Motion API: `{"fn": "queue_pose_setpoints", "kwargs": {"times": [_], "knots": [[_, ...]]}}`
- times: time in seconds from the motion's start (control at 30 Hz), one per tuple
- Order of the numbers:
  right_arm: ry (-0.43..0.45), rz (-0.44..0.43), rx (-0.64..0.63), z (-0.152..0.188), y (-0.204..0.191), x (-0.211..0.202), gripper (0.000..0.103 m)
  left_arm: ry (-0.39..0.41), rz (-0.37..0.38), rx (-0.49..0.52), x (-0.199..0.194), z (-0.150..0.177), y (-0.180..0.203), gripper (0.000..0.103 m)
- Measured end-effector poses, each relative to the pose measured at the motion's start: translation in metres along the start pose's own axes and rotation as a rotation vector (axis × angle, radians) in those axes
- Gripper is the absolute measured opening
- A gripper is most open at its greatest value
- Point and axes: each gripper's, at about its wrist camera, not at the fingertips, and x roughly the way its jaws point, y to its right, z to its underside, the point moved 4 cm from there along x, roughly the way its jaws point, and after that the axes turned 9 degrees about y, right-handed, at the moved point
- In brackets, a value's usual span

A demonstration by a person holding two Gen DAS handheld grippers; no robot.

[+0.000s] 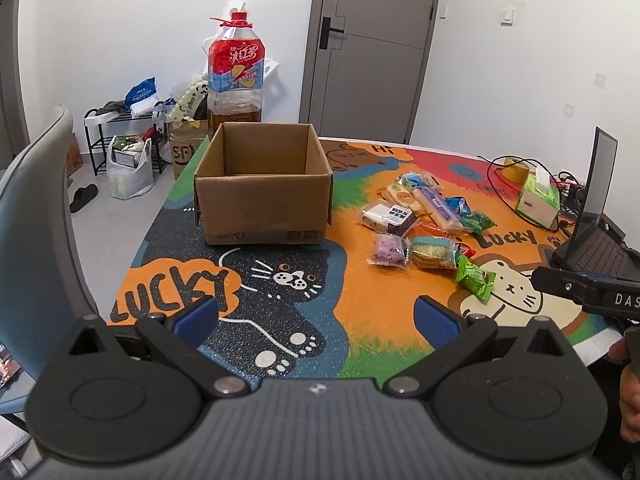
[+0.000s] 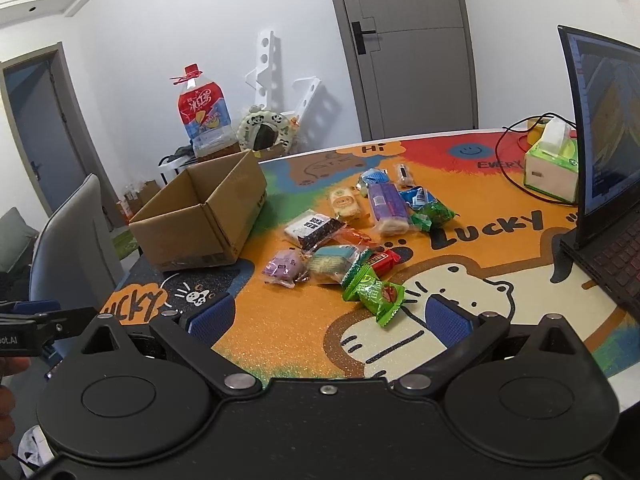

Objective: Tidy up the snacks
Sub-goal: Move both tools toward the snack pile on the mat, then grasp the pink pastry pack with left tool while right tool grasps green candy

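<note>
An open cardboard box [image 1: 262, 196] [image 2: 200, 220] stands on the colourful table mat, and what shows of its inside looks bare. Right of it lies a loose pile of several wrapped snacks [image 1: 424, 224] [image 2: 360, 232]: a black-and-white pack [image 2: 314, 228], a purple one [image 2: 282, 268], a green one [image 2: 374, 294] nearest the right gripper. My left gripper [image 1: 316, 318] hangs open over the mat's near edge, in front of the box. My right gripper [image 2: 328, 320] is open too, just short of the green snack. Neither holds anything.
A large iced-tea bottle [image 1: 236, 76] stands behind the box. An open laptop [image 2: 600, 152], a tissue box [image 2: 550, 168] and cables occupy the table's right side. A grey-blue chair [image 1: 36, 240] is at the left. The other gripper's body [image 1: 588, 292] shows at the right edge.
</note>
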Motion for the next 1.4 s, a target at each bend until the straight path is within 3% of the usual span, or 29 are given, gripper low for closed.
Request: {"fn": "queue_pose_setpoints", "kwargs": {"times": [1.0, 1.4], "knots": [[0.006, -0.005, -0.002, 0.003, 0.012, 0.020, 0.103, 0.019, 0.050, -0.015, 0.028, -0.002, 0.014, 0.103], [-0.027, -0.014, 0.038, 0.014, 0.031, 0.051, 0.085, 0.004, 0.103, -0.018, 0.075, -0.002, 0.032, 0.098]]}}
